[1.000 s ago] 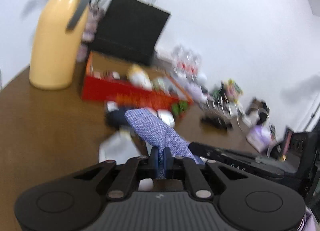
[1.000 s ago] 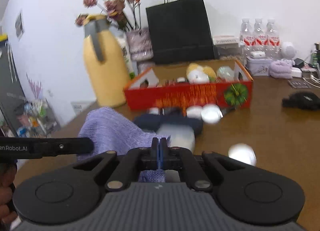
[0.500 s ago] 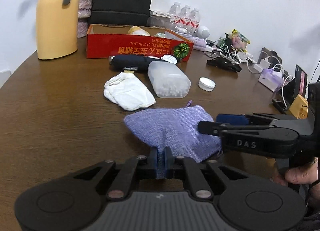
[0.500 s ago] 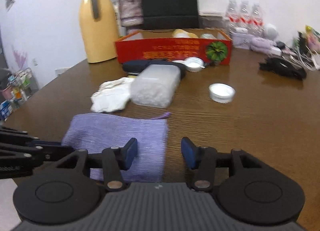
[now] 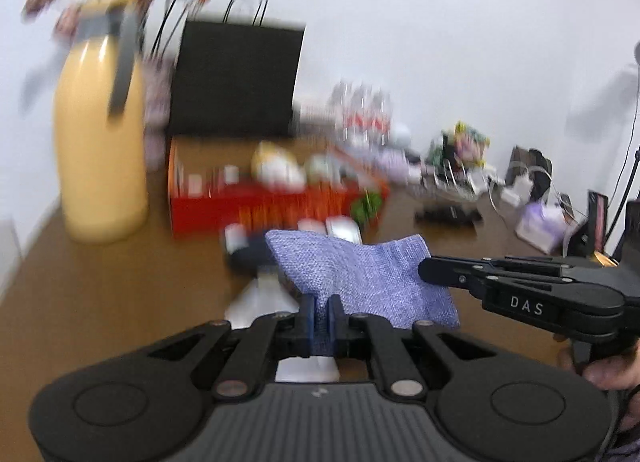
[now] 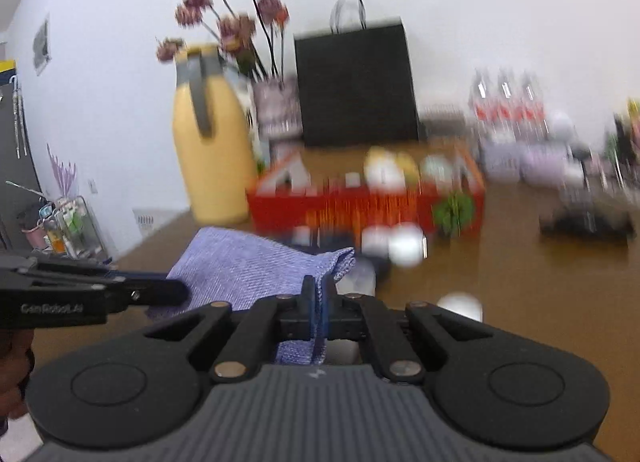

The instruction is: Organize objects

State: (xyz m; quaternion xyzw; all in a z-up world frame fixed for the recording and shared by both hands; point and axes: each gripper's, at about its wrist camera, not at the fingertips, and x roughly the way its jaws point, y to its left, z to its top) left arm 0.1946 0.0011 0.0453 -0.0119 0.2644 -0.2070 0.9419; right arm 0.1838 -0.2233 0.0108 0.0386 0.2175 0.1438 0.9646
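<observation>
A purple woven cloth pouch hangs in the air above the brown table, stretched between both grippers. My left gripper is shut on its near left edge, with fabric pinched between the blue pads. My right gripper has its jaws closing on the pouch's other edge, and the pads press on the fabric. In the left wrist view the right gripper reaches in from the right. In the right wrist view the left gripper comes in from the left. The scene is blurred.
A red box holding several items stands behind the pouch. A yellow thermos is at the left, and a black paper bag and flowers are behind. Water bottles and cables are at the right. White items lie below.
Half a second ago the pouch lay on the table and the right gripper stood open over it. Now the right gripper is shut on it, and both grippers have lifted it.
</observation>
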